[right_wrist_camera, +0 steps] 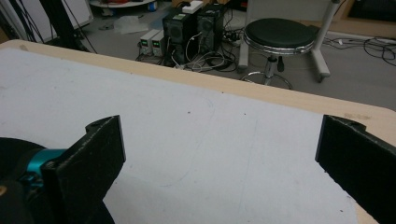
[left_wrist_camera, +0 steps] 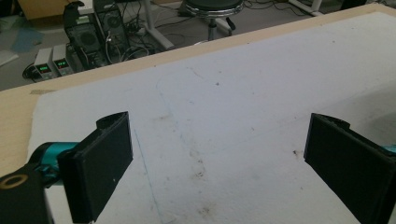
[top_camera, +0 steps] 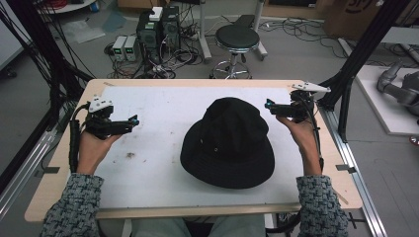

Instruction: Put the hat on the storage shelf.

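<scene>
A black bucket hat [top_camera: 227, 143] lies brim down in the middle of the white mat [top_camera: 158, 168]. My left gripper [top_camera: 133, 121] is held over the mat's left side, well apart from the hat. In the left gripper view its jaws [left_wrist_camera: 219, 126] stand wide open over bare, stained mat. My right gripper [top_camera: 269, 105] hovers at the hat's upper right, close to the crown but apart from it. Its jaws [right_wrist_camera: 223, 126] are also wide open with nothing between them, and a dark edge of the hat [right_wrist_camera: 11, 151] shows at the lower left of the right gripper view.
The mat covers a wooden table [top_camera: 64, 163]. Beyond the far edge, on the floor, stand a black stool [top_camera: 237, 37], computer towers [top_camera: 158, 27] and tangled cables. Black frame posts [top_camera: 346, 74] rise at the table's right side.
</scene>
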`<action>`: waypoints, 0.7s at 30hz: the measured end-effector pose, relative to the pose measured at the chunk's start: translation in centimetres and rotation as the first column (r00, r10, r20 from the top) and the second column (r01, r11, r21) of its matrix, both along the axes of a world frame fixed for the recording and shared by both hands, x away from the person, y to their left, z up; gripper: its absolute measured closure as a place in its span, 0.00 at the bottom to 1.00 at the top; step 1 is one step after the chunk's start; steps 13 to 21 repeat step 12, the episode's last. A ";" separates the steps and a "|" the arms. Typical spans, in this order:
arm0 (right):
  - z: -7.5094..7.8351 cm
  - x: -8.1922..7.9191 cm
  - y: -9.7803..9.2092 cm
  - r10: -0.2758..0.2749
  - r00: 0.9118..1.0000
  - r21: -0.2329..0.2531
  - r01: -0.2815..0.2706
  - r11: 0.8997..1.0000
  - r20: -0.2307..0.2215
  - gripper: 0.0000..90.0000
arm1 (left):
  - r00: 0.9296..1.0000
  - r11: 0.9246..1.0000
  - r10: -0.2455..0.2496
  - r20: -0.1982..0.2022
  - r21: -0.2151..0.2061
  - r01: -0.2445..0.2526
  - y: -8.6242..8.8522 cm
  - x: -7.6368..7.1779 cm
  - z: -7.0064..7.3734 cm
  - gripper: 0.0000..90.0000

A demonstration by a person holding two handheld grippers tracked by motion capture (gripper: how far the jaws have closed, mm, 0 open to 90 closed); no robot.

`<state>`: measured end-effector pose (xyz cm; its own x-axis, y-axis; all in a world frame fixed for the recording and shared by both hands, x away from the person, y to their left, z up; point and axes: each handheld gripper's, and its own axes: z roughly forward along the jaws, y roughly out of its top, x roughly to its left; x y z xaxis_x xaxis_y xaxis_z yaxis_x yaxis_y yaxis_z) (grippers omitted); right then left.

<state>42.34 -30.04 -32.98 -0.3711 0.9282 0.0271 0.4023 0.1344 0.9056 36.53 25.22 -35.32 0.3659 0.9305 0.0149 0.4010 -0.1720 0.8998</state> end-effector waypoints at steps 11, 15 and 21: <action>-0.2 0.2 0.2 0.005 1.000 -0.006 -0.005 1.000 -0.012 0.01 | 1.000 1.000 -0.001 0.002 -0.004 0.001 0.1 0.0 0.0 0.09; -0.2 0.2 0.2 0.006 1.000 -0.004 -0.006 1.000 -0.008 0.01 | 1.000 1.000 -0.001 0.003 -0.006 0.001 0.1 0.0 0.0 0.09; -0.2 0.2 0.2 0.006 1.000 -0.004 -0.006 1.000 -0.008 0.01 | 1.000 1.000 -0.001 0.003 -0.006 0.001 0.1 0.0 0.0 0.09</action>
